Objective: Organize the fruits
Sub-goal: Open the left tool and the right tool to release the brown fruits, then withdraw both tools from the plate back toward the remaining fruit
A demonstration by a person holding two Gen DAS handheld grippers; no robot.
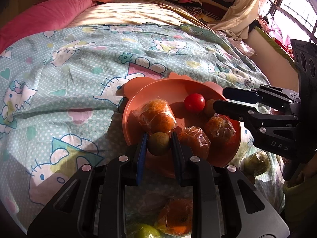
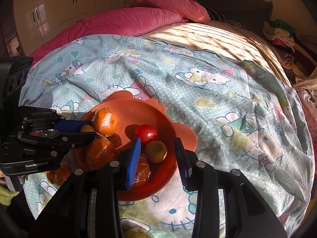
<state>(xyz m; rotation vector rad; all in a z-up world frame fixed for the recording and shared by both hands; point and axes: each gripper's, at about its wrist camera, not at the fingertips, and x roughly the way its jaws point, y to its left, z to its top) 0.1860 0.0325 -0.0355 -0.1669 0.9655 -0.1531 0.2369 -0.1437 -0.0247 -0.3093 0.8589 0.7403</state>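
Orange plastic bowl sits on the Hello Kitty bedsheet, petal-shaped tabs on its rim.

Left gripper is clamped on a small brownish-green fruit, one finger on each side, right at the bowl's near rim. In the right wrist view the same fruit shows as a yellowish lump between the left fingers, touching the wrapped orange beside it.

Right gripper has its jaws apart, nothing held. It hangs over the bowl; a second brownish-green fruit lies in the bowl, seen between the fingers, closer to the blue-padded one. Contact there: cannot tell.

Bowl contents:
- red tomato, near the far side, just beside the second brownish fruit
- three oranges in clear plastic wrap; the biggest touches the held fruit
- other two wrapped oranges side by side toward the right rim

Outside the bowl, on the sheet:
- another wrapped orange and a green fruit under the left gripper body
- a greenish wrapped fruit right of the bowl

Pink quilt bunched at the head of the bed.
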